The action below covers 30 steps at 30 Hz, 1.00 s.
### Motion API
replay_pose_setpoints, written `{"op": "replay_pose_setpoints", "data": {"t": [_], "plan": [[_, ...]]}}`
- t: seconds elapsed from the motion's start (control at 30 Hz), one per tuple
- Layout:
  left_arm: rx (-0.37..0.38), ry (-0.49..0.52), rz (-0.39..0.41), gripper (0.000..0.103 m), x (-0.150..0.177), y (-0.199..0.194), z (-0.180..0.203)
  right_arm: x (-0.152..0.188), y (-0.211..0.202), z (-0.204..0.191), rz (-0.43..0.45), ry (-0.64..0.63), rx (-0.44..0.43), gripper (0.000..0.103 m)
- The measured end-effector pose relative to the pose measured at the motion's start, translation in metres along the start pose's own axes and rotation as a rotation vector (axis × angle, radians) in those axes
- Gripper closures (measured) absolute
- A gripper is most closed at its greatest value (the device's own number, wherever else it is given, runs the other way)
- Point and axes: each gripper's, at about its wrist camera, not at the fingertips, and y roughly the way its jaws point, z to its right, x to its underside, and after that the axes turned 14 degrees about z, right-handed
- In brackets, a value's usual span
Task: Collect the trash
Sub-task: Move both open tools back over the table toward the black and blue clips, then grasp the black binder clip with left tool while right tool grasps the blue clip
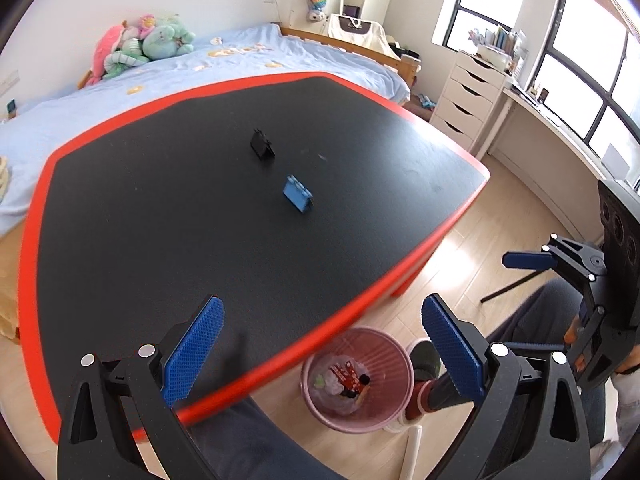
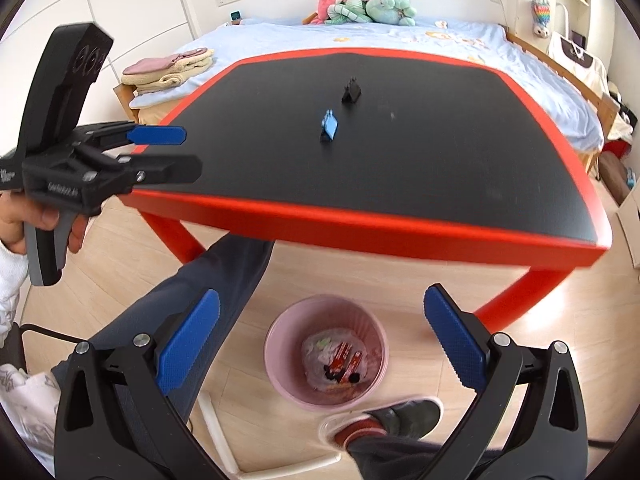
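A pink bin (image 1: pixel 357 376) stands on the floor by the table's near edge, with wrappers and crumpled trash inside; it also shows in the right wrist view (image 2: pixel 326 356). My left gripper (image 1: pixel 322 354) is open and empty, over the table edge and the bin. My right gripper (image 2: pixel 322 340) is open and empty, above the bin. A small blue object (image 1: pixel 297 195) and a small black object (image 1: pixel 262 145) stand on the black table top (image 1: pixel 160 220). Both show in the right wrist view, blue (image 2: pixel 329 126) and black (image 2: pixel 351 90).
The table has a red rim (image 2: pixel 360 224) and red legs. A bed (image 1: pixel 200 68) with plush toys lies behind it. A white drawer unit (image 1: pixel 468 100) stands at right. The person's legs and shoe (image 2: pixel 400 416) are by the bin.
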Motion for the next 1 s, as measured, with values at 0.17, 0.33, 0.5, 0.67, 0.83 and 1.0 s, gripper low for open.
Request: {"op": "replay_pose_setpoints", "data": {"t": [0.17, 0.33, 0.5, 0.67, 0.83, 1.0], "plan": [[-0.008, -0.015, 0.018, 0.008, -0.027, 0.016, -0.011, -0.025, 0.012, 0.003, 0.022, -0.025, -0.004, 0.003], [-0.015, -0.026, 0.019, 0.008, -0.052, 0.04, -0.022, -0.053, 0.031, 0.009, 0.049, -0.033, -0.011, 0.003], [-0.034, -0.056, 0.004, 0.008, -0.073, 0.071, -0.035, -0.074, 0.056, 0.014, 0.067, -0.028, -0.019, 0.003], [-0.059, -0.101, -0.017, 0.008, -0.086, 0.102, -0.046, -0.086, 0.083, 0.016, 0.082, -0.031, -0.025, 0.003], [-0.077, -0.145, -0.045, 0.008, -0.089, 0.13, -0.055, -0.092, 0.108, 0.019, 0.08, -0.013, -0.034, 0.003], [-0.092, -0.18, -0.051, 0.008, -0.088, 0.148, -0.064, -0.092, 0.125, 0.021, 0.09, 0.027, -0.043, 0.015]]}}
